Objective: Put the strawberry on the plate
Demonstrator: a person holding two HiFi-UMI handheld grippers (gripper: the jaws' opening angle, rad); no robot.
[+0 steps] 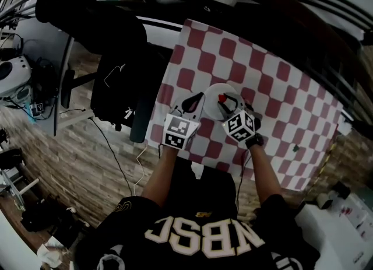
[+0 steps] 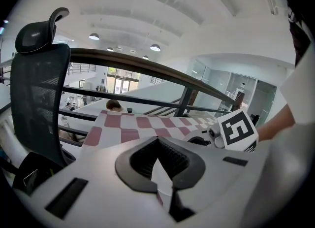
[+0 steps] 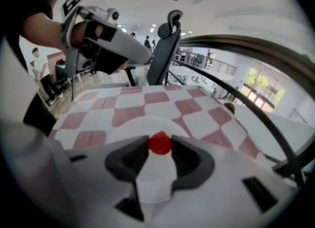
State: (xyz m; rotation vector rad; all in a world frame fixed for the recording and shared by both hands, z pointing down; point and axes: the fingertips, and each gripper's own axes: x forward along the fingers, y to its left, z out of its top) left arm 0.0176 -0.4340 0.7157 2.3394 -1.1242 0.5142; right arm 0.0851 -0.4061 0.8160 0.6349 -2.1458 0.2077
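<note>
- Head view: both grippers are held over the near side of the checkered surface (image 1: 280, 82), at the white plate (image 1: 211, 90). The right gripper (image 1: 226, 103) is pointed in over the plate. The left gripper (image 1: 191, 101) is held just beside the plate's left rim. The strawberry cannot be clearly made out from here.
- Left gripper view: the jaws are seen drawn together at their tips with nothing between them, so this gripper is closed and empty. The other gripper's marker cube (image 2: 237, 129) is seen at the right, and an office chair (image 2: 39, 94) at the left.
- Right gripper view: the strawberry (image 3: 160, 144) is clamped between the jaw tips, with both jaws pressed on its flanks, directly above the plate's white face. Whether its underside touches the plate cannot be told.
- Step in hand: the fruit is judged to be carried into place, with only the setting down left. A short lowering may be needed. After that the jaws are to be spread, and the gripper is to be drawn back without the fruit being dragged or rolled.
- Pointing: the fruit looks almost round. A slight taper is seen at its top edge, so its long axis is judged to run roughly along the jaws, tip away from the camera. This reading is uncertain.
</note>
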